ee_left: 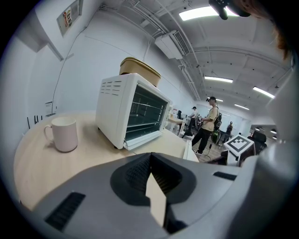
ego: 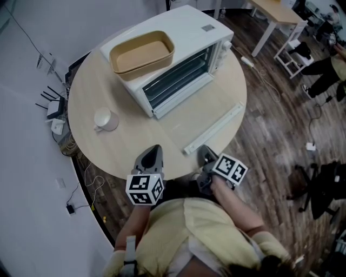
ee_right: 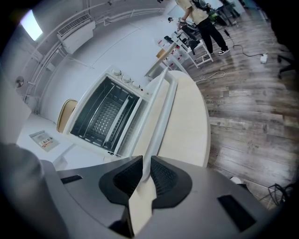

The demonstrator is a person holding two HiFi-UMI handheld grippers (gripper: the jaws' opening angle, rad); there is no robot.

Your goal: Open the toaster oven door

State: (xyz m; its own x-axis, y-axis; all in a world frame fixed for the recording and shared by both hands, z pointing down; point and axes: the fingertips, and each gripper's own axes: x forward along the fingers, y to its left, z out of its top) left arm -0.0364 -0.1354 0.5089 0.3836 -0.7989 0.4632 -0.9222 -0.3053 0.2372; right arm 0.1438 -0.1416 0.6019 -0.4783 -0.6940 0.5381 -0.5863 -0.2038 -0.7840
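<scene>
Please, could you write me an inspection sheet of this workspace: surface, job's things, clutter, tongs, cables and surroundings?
Surface: round pale table.
Job's things: white toaster oven; its door is already open and lies low; the door handle points toward the person.
Clutter: tan tray on top of the oven; white mug upright to its left.
Tongs: left gripper shut, nothing in it; right gripper closed on the end of the door handle.
Cables: router with wires on the floor at left; power strip with cord at right.
Surroundings: wood floor, white desk, people far off.
</scene>
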